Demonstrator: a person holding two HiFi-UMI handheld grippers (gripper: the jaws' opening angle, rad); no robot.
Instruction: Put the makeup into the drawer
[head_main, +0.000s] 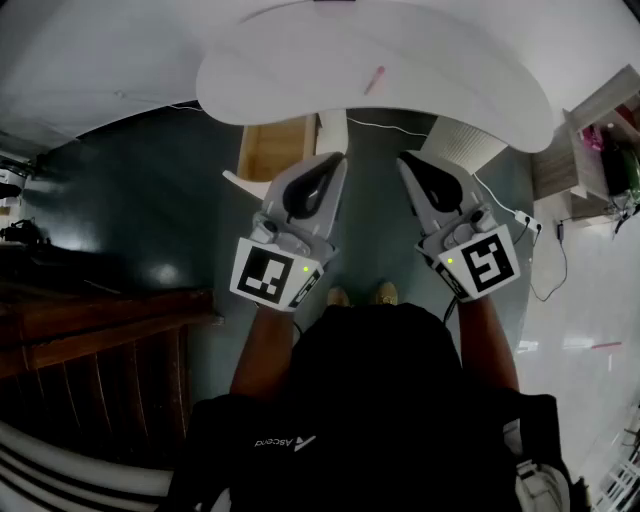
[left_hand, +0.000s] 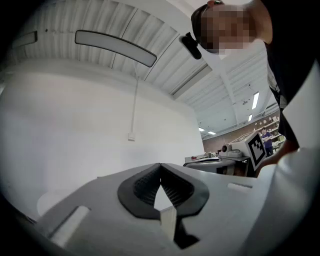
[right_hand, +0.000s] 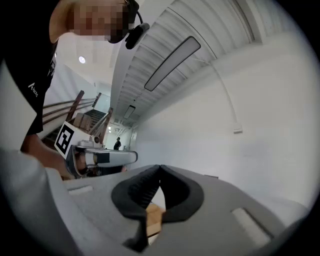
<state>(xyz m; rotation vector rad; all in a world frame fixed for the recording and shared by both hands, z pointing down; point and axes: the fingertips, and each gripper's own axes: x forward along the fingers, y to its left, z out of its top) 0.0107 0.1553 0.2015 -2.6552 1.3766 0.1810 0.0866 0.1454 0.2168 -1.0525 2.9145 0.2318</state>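
Between the ribbed black pads (left_hand: 145, 187) of the left gripper (left_hand: 160, 167) nothing is caught: its jaws are pressed together at the tips, leaving only a teardrop gap lower down. Likewise the right gripper (right_hand: 160, 169) is clenched and empty, with pale wood (right_hand: 152, 217) showing through its gap. Both shells are smooth matte grey plastic. Only the head view shows the makeup (head_main: 375, 80), a slim pink stick lying on the glossy white, kidney-shaped table (head_main: 300, 70), well apart from both grippers, and the light wooden drawer unit (head_main: 275, 148) beneath it, near the left gripper's tips. Both gripper views instead show a plain white wall (left_hand: 75, 130) and a long ceiling lamp (left_hand: 115, 47).
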